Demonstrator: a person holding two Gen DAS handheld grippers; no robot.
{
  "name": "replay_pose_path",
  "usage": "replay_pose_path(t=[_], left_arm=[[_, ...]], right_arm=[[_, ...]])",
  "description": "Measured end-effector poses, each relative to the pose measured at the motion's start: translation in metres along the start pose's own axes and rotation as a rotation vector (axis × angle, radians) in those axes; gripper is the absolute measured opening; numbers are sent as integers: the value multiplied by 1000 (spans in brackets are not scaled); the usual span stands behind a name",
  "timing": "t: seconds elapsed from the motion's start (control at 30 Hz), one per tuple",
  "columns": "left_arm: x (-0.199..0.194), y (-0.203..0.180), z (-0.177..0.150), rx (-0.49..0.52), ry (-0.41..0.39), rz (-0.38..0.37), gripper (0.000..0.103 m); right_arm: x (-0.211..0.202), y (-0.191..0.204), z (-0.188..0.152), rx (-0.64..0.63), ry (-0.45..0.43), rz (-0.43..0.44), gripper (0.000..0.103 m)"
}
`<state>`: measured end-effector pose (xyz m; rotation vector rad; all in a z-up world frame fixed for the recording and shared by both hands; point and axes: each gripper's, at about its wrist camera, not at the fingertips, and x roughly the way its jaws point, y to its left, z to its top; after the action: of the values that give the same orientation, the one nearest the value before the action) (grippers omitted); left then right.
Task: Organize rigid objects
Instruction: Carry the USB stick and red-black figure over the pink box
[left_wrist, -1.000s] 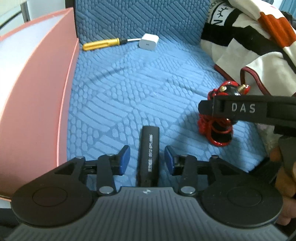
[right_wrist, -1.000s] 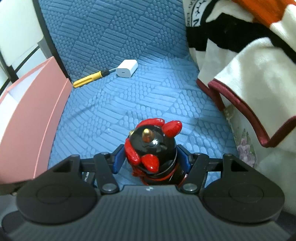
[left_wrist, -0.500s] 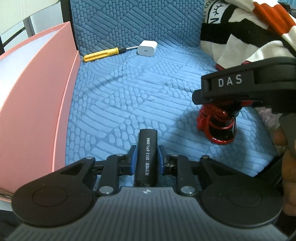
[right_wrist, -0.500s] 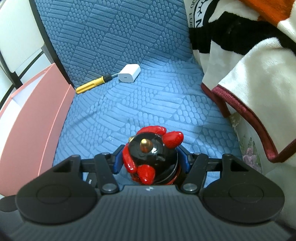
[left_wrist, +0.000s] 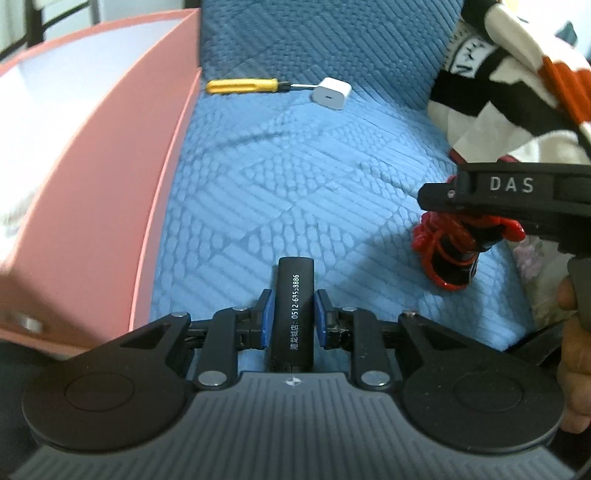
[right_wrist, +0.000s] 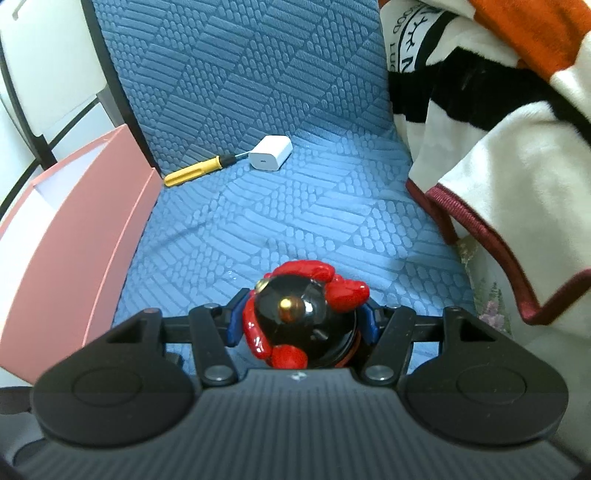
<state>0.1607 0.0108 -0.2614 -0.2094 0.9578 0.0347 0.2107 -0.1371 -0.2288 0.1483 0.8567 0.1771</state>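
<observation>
Left gripper (left_wrist: 291, 319) clamped on one black stick (left_wrist: 293, 314) with white print, blue pads (left_wrist: 265, 317) pressing both flanks; near end of stick hidden under gripper body, far end poking out ahead. Right gripper (right_wrist: 301, 325) closed around one black-and-red figurine (right_wrist: 303, 325), pads mostly hidden behind it, contact hard to confirm on the right side; base of figurine not visible from its own camera. In left view, figurine (left_wrist: 448, 254) sits to the right of the left gripper, top cut off by the right gripper's black arm marked DAS. One hand (left_wrist: 572, 354) partly seen at right edge. Far ahead: one yellow screwdriver (right_wrist: 195, 170), tip tucked behind one white charger (right_wrist: 269, 152). Left of both grippers: one pink box (left_wrist: 110, 147), inside blurred. Right: striped blanket (right_wrist: 498, 122), cut off by frame. All on blue textured cushion (right_wrist: 258, 214).
</observation>
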Motion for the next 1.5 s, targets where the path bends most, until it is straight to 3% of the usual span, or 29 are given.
replay_pose_path(t=[0.33, 0.8, 1.13, 1.5], left_arm=[[-27, 3, 7, -16, -27, -41, 27], [-75, 27, 49, -36, -75, -111, 27], [-123, 76, 101, -114, -161, -146, 27], [-176, 136, 143, -121, -268, -94, 27]], right_arm=[[-25, 12, -2, -39, -14, -17, 62], [-60, 54, 16, -86, -31, 69, 62], [-90, 104, 57, -130, -103, 132, 62], [-104, 183, 96, -194, -150, 251, 62]])
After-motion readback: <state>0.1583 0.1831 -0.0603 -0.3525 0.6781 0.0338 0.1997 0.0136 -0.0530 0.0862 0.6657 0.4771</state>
